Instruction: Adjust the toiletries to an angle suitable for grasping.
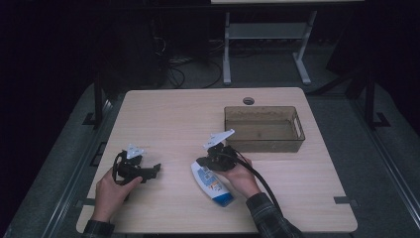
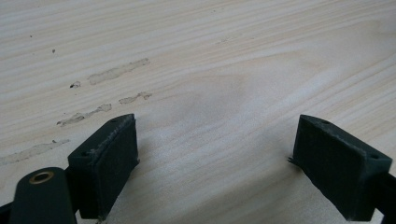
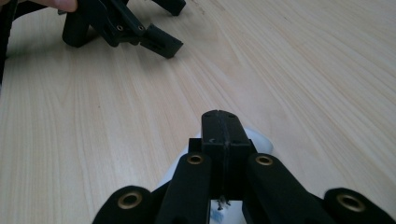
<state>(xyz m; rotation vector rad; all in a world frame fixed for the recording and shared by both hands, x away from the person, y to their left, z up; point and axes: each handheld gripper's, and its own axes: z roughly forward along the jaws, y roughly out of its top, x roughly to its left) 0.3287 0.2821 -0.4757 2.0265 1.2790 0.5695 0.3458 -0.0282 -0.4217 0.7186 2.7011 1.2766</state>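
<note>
Under the right gripper (image 1: 214, 157), whose jaws are pressed together, a bottle (image 1: 212, 184) is laid lengthwise; the left gripper (image 1: 148, 171) is held spread, farther away.

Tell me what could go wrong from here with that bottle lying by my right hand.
1. The right gripper sits over the top end of the bottle with its jaws pressed together and nothing between them, so it has no hold; lifting now would likely leave the bottle behind.
2. The bottle lies flat, so a nudge might roll it.
3. The bin stands close behind; a hasty swing could knock it.
</note>
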